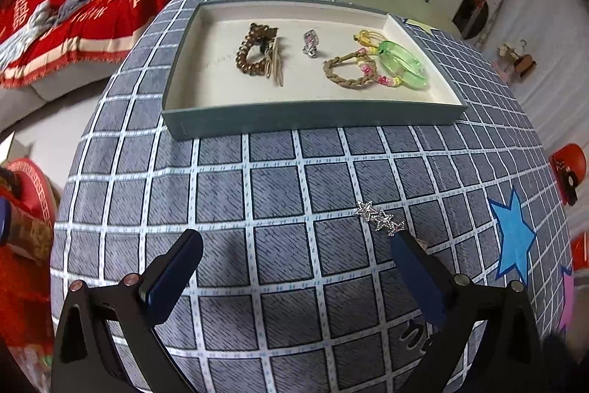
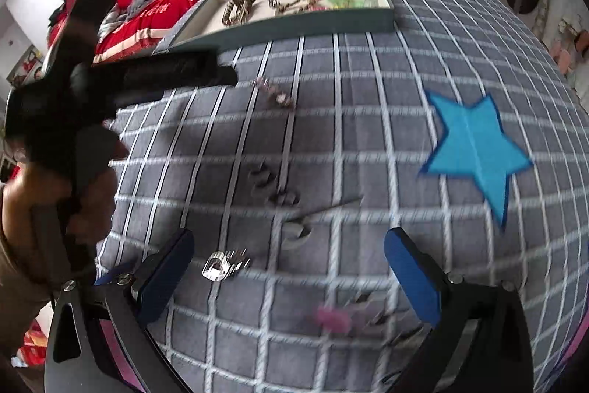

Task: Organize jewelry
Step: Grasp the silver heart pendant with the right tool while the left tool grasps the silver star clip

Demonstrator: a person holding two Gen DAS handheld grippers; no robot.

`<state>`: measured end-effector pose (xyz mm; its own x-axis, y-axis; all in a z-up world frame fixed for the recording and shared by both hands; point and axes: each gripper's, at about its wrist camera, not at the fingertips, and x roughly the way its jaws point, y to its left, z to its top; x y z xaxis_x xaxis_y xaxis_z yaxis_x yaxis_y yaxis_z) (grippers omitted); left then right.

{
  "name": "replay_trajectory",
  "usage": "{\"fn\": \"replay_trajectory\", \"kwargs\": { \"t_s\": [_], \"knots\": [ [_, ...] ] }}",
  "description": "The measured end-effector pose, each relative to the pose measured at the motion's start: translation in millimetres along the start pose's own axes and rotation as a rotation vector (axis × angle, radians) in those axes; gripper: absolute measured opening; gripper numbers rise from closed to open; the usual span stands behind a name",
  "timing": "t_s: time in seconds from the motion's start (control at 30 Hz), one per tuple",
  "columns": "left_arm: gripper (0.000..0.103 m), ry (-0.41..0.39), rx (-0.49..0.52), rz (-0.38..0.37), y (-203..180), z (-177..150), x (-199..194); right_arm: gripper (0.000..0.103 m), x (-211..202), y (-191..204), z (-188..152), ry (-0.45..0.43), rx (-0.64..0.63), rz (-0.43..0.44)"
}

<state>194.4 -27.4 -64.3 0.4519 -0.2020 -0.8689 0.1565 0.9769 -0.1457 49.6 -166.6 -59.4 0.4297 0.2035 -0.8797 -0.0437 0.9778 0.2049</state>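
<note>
A grey tray (image 1: 313,115) with a cream lining holds a brown bead bracelet (image 1: 254,52), a silver clip (image 1: 310,43), a braided bracelet (image 1: 349,69) and a green bangle (image 1: 403,63). A sparkly star hair clip (image 1: 379,218) lies on the checked cloth, just ahead of my left gripper's right finger. My left gripper (image 1: 296,244) is open and empty. My right gripper (image 2: 289,247) is open and empty over the cloth, with a small silver clip (image 2: 221,267) lying by its left finger and a pink piece (image 2: 333,317) below. The star clip (image 2: 274,94) shows blurred beyond.
The tray (image 2: 294,21) sits at the far side of the round table. A blue star patch (image 2: 475,150) is on the cloth at the right. The left gripper's body (image 2: 110,80) crosses the right wrist view at left. A sofa with red cushions stands behind.
</note>
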Motion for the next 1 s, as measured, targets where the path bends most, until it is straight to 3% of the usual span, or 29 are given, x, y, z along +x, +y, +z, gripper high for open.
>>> {"fn": "replay_trajectory", "kwargs": {
  "t_s": [0.17,0.33,0.43,0.53,0.63,0.73,1.0],
  "knots": [
    [0.103,0.012,-0.065,0.003,7,-7,1,0.083,8,24,-26,0.0,0.002,-0.022],
    [0.103,0.014,-0.067,0.016,8,-13,0,0.067,10,39,-29,-0.056,0.002,-0.079],
    [0.103,0.02,-0.074,0.013,9,-14,0,0.054,13,45,-28,-0.076,-0.023,-0.124],
    [0.103,0.028,-0.076,0.007,8,-14,1,0.032,14,54,-32,-0.098,-0.095,-0.182],
    [0.103,0.035,-0.073,0.003,5,-15,1,0.03,11,50,-33,-0.107,-0.104,-0.171],
    [0.103,0.043,-0.066,-0.002,-3,-16,3,0.02,8,46,-35,-0.109,-0.109,-0.165],
    [0.1,0.066,-0.078,-0.015,-32,-8,16,0.019,-2,16,-34,-0.116,-0.052,-0.152]
  ]
}}
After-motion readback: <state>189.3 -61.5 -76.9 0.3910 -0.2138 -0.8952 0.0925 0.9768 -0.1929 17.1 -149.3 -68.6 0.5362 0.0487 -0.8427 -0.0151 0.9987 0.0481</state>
